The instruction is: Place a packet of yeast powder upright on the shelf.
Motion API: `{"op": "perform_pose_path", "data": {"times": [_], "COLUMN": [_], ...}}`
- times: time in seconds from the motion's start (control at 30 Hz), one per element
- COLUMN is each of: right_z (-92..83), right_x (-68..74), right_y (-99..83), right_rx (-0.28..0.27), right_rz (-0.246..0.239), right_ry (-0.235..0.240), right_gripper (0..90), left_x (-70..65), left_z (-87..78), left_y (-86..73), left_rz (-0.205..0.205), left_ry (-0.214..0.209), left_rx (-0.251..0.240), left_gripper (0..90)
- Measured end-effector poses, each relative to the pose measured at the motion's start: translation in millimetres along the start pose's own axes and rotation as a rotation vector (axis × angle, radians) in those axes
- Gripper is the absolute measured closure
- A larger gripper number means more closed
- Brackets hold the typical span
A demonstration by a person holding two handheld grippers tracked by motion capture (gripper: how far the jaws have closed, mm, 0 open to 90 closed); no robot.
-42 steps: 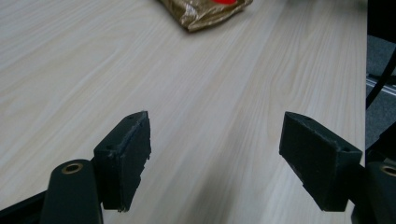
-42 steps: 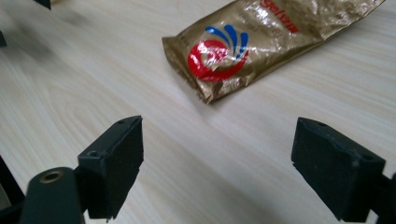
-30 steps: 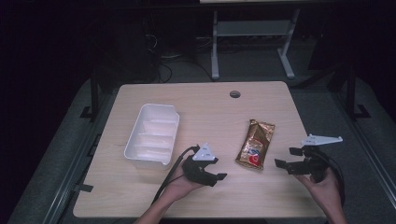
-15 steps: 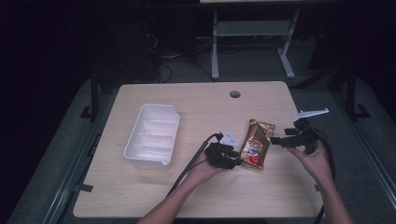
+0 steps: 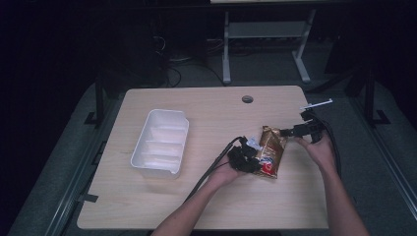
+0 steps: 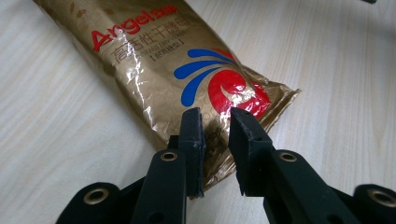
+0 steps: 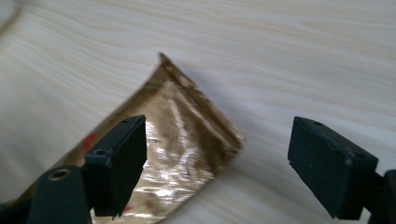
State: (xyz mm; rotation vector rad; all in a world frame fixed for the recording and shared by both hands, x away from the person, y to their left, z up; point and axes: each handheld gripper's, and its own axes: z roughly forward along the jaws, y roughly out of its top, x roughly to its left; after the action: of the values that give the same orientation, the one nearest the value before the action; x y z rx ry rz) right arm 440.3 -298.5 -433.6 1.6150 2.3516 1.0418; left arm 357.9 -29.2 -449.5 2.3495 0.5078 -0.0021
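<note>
Both tools moved in: left tool (image 5: 256,158) pinching gold packet (image 5: 272,150) near end, long axis away; right tool (image 5: 287,132) spread.

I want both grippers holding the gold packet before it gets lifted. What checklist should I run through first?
1. Left gripper closed on the gold packet at its near end: ok.
2. Right gripper around the packet's far corner: ok; jaws wide apart.
3. Right gripper gripping: not ok; pads not pressing yet.
4. Packet flat on the table: ok.
5. White tray apart from the packet: ok.
6. Packet sealed: cannot tell.
</note>
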Motion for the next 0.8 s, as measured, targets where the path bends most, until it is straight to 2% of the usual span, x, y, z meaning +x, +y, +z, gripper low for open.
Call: {"op": "perform_pose_path", "data": {"times": [0.1, 0.13, 0.2, 0.23, 0.3, 0.33, 0.43, 0.5, 0.6, 0.67, 0.8], "right_z": [9.1, 11.3, 16.0, 18.7, 23.5, 25.0, 26.9, 23.2, 18.7, 16.7, 13.4], "right_x": [-6.6, -7.8, -9.7, -8.6, -6.8, -6.3, -5.5, -2.4, 2.8, 4.4, 10.0], "right_y": [-2.1, -2.8, -4.3, -4.4, -4.8, -5.4, -5.9, -5.1, -4.4, -4.3, -3.2], "right_rx": [0.028, 0.028, 0.028, 0.039, 0.062, 0.060, 0.052, 0.047, 0.038, 0.036, 0.033], "right_rz": [0.026, 0.038, 0.048, 0.044, 0.022, 0.026, 0.028, -0.002, -0.042, -0.056, -0.089], "right_ry": [0.008, 0.018, 0.073, 0.073, 0.075, 0.094, 0.165, 0.170, 0.143, 0.140, 0.137], "right_gripper": [19.6, 19.7, 23.6, 24.0, 31.9, 34.4, 50.6, 69.3, 81.9, 86.6, 88.8], "left_x": [0.5, 0.0, -0.1, 0.1, 0.4, 0.4, 0.4, 0.2, 1.0, 2.4, 7.5], "left_z": [2.6, 3.2, 3.6, 3.8, 4.2, 4.7, 5.1, 5.5, 3.9, 1.7, -2.7], "left_y": [-0.1, -0.2, -0.4, -0.6, -0.6, -0.8, -1.4, -1.6, -1.5, -1.6, -2.7], "left_rz": [-0.003, 0.002, 0.003, 0.002, 0.003, 0.001, -0.003, -0.001, -0.003, -0.012, -0.046], "left_ry": [-0.005, -0.002, -0.001, -0.001, -0.002, -0.003, -0.002, -0.001, -0.005, -0.007, -0.019], "left_rx": [-0.003, -0.001, 0.001, 0.002, 0.004, 0.003, -0.001, 0.002, 0.003, -0.004, -0.033], "left_gripper": [74.2, 74.1, 73.9, 73.9, 73.9, 73.9, 73.9, 73.6, 72.4, 69.7, 64.1]}}
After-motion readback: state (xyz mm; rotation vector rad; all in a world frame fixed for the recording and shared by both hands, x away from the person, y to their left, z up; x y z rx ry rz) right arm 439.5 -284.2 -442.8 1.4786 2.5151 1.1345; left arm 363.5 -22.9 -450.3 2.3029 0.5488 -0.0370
